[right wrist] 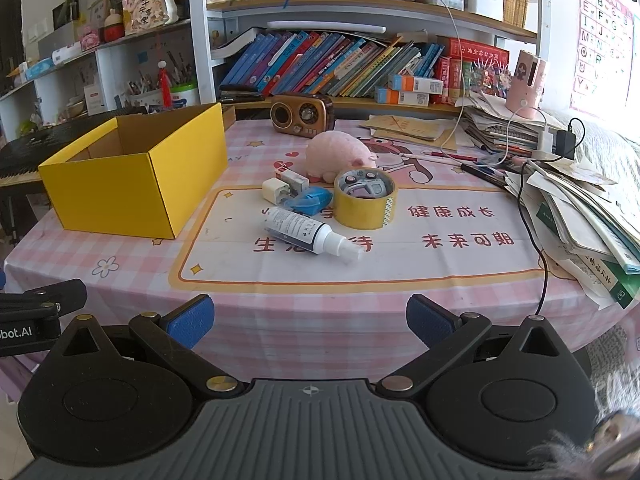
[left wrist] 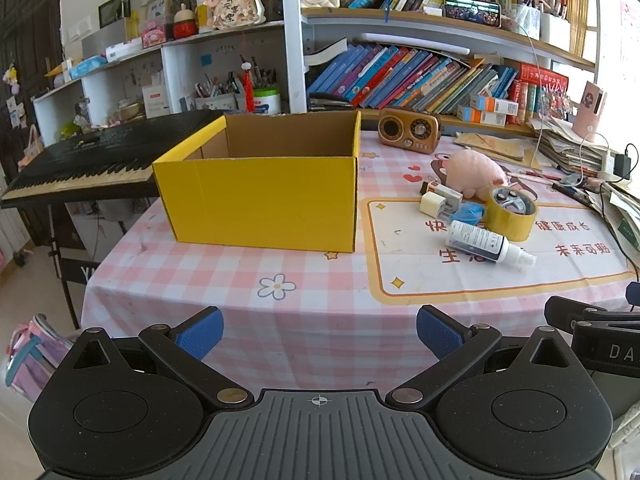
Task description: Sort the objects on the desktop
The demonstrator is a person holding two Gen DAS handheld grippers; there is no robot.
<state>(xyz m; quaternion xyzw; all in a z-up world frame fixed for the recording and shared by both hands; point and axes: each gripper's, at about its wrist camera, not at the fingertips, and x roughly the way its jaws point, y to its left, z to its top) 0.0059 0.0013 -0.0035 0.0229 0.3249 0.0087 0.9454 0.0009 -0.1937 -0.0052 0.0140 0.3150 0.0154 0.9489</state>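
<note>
An open yellow cardboard box (left wrist: pixel 260 192) (right wrist: pixel 132 176) stands empty on the left of the table. To its right lies a cluster: a white spray bottle (left wrist: pixel 486 242) (right wrist: pixel 308 234) on its side, a yellow tape roll (left wrist: pixel 512 210) (right wrist: pixel 365 200) with a toy car inside, a blue item (left wrist: pixel 466 213) (right wrist: pixel 310 200), a white charger (left wrist: pixel 434 204) (right wrist: pixel 276 190), a small white box (left wrist: pixel 444 192) (right wrist: pixel 292 178), and a pink plush pig (left wrist: pixel 476 172) (right wrist: pixel 340 154). My left gripper (left wrist: pixel 320 332) and right gripper (right wrist: pixel 310 320) are open and empty, at the table's near edge.
A brown retro radio (left wrist: pixel 408 130) (right wrist: pixel 302 114) stands at the back. Stacked papers, books and cables (right wrist: pixel 580 200) crowd the right side. A black keyboard (left wrist: pixel 92 160) sits left of the table. Bookshelves (left wrist: pixel 400 76) rise behind. The pink checked tablecloth (left wrist: pixel 240 280) hangs over the front edge.
</note>
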